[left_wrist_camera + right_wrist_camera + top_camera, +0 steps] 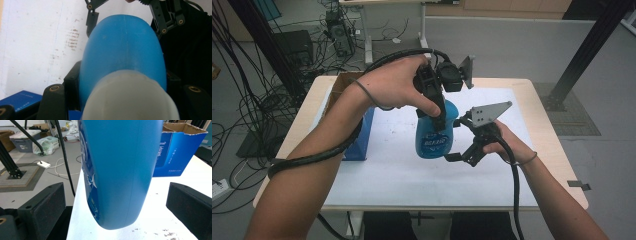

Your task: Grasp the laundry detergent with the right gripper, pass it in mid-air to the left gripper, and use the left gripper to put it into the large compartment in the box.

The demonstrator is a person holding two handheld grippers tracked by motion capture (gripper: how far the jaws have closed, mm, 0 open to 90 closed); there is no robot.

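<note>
Jaws of my left gripper (438, 107) clamp the blue bottle (434, 132) near its white cap (130, 97), holding it clear above the white table (387, 170). Jaws of my right gripper (464, 155) stand wide apart either side of its base, not touching.

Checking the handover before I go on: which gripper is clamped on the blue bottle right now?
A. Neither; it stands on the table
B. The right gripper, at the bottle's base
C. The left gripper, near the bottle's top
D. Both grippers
C: the left gripper grips the blue bottle just below its white cap, while the right gripper stands with its jaws spread clear of the bottle's sides.
</note>
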